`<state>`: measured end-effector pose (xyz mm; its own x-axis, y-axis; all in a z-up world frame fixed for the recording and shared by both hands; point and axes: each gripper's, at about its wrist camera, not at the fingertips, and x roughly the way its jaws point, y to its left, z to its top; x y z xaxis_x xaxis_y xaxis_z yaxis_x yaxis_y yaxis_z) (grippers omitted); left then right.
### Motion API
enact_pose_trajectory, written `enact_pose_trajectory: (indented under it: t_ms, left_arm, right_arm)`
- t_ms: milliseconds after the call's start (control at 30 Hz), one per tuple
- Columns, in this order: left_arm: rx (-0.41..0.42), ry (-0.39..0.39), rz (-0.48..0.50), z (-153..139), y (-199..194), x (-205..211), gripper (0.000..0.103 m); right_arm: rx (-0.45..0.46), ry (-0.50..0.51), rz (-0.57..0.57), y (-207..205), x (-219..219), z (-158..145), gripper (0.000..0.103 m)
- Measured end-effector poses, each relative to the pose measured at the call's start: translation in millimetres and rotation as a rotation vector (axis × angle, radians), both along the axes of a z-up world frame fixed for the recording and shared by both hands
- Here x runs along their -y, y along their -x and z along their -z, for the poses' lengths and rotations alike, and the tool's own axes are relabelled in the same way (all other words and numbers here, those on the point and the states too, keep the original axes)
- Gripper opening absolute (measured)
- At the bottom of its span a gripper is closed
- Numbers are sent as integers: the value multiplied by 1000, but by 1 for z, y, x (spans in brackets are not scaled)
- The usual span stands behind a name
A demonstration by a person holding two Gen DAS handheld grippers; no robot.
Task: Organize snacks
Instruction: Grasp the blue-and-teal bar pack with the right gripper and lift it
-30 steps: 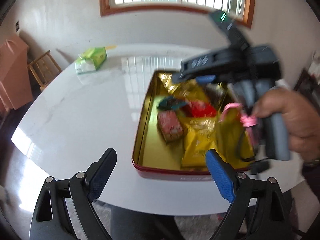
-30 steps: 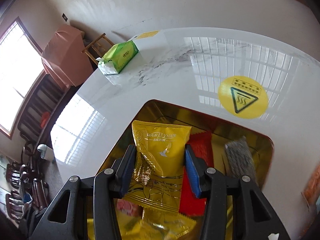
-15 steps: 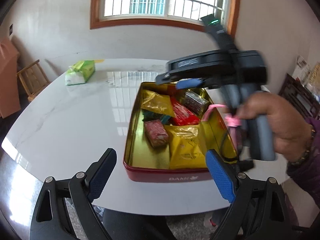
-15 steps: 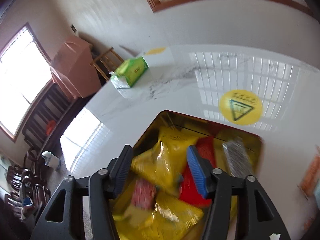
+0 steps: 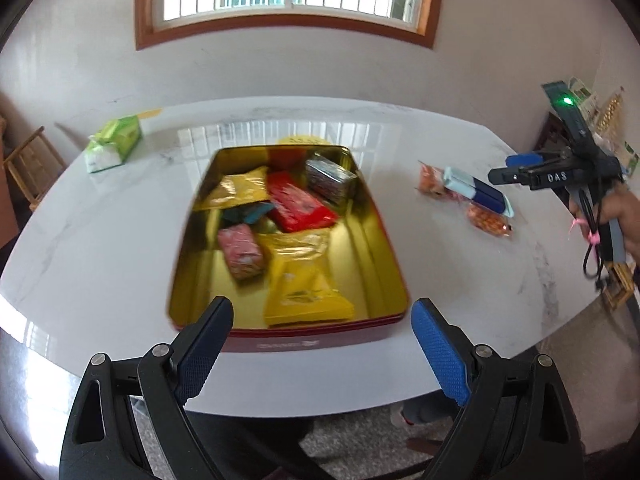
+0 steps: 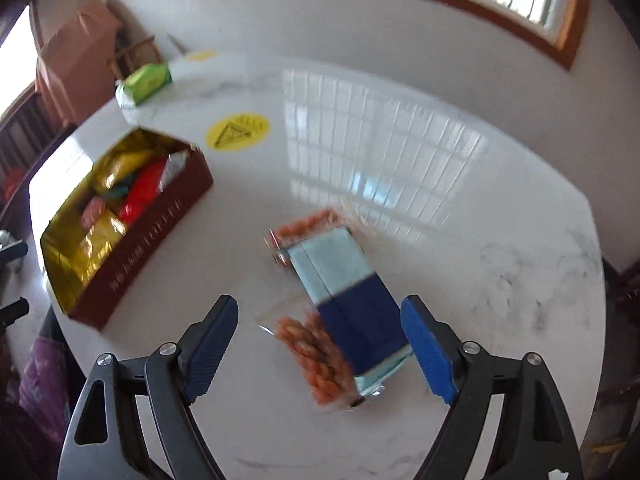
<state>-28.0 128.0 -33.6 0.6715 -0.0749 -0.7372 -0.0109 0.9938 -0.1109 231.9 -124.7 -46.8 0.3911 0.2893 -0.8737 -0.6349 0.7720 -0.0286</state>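
A red tin with a gold inside (image 5: 312, 343) sits on the white marble table and holds several snack packets: yellow ones, a red one (image 5: 299, 206), a pink one and a silver one. It also shows in the right wrist view (image 6: 148, 236). To its right lie a light-and-dark-blue packet (image 6: 348, 284) and orange snack bags (image 6: 316, 356). My left gripper (image 5: 320, 352) is open and empty in front of the tin's near wall. My right gripper (image 6: 318, 346) is open and empty just above the blue packet and orange bags.
A green tissue pack (image 5: 114, 142) lies at the table's far left. A round yellow warning sticker (image 6: 236, 130) is on the table behind the tin. A wooden chair (image 5: 28, 160) and a pink cabinet (image 6: 72, 60) stand beyond the left edge.
My right gripper let go of the yellow packet into the tin, opened, and swung right to the loose snacks. The left gripper's view pulled back and centred on the tin.
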Motion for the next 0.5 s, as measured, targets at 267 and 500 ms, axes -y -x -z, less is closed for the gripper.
enact_pose_trajectory:
  t_ms: [267, 500]
  left_arm:
    - [-37, -37, 51, -2, -14, 32, 91]
    - [-65, -81, 73, 2, -24, 48, 91]
  right_arm:
    - [-79, 9, -47, -29, -6, 33, 80]
    - [-94, -49, 6, -47, 7, 32, 17]
